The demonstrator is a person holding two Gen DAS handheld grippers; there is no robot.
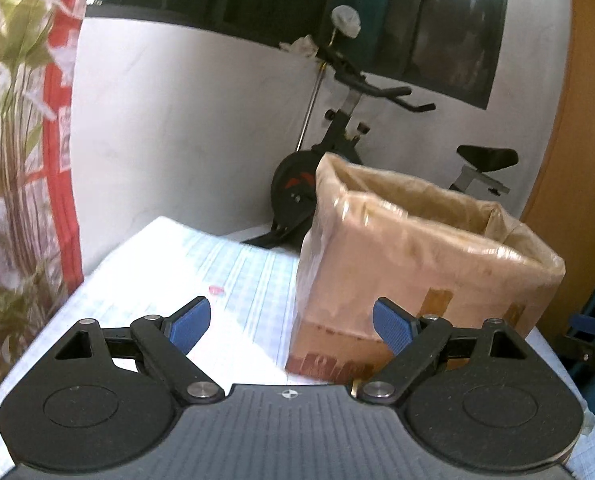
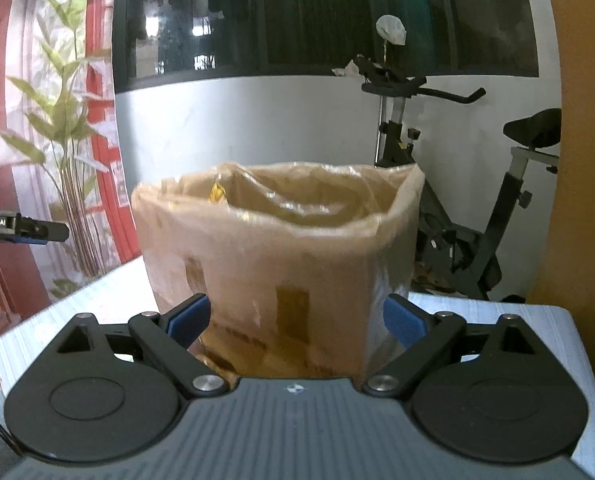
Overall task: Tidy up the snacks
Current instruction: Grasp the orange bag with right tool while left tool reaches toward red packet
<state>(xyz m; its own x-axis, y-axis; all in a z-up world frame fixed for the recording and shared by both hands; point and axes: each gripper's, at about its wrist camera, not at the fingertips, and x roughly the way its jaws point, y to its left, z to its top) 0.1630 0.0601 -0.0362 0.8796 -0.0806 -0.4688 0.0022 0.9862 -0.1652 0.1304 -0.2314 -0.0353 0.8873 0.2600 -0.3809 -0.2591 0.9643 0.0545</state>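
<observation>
**Mia:** Left wrist view first. What is on the left?

**Sam:** A curtain (image 1: 25, 120) with green leaves and a red stripe. Next comes the table (image 1: 157, 264) with a pale checked cloth. A tiny pink spot (image 1: 216, 290) sits on the cloth.

**Mia:** And the left gripper (image 1: 291, 322)?

**Sam:** Its two blue pads (image 1: 189, 324) are spread wide apart. Nothing is between them. Only cloth and the box corner show in the gap.

**Mia:** Where is the box?

**Sam:** The cardboard box (image 1: 417, 264) stands on the table, to the right of the middle. A clear plastic bag lines it and folds over the rim. The top is open. Behind it is an exercise bike (image 1: 337, 136) by the white wall.

**Mia:** Now the right wrist view.

**Sam:** On the far left the other gripper pokes in, well apart from the box. Then the box fills the middle. Something small and yellow (image 2: 217, 192) shows inside, too blurry to name.

**Mia:** And the right gripper (image 2: 297, 320)?

**Sam:** Wide apart too, holding nothing. The box is right in front of it. I cannot tell if the pads touch it. The bike stands on the right.
</observation>
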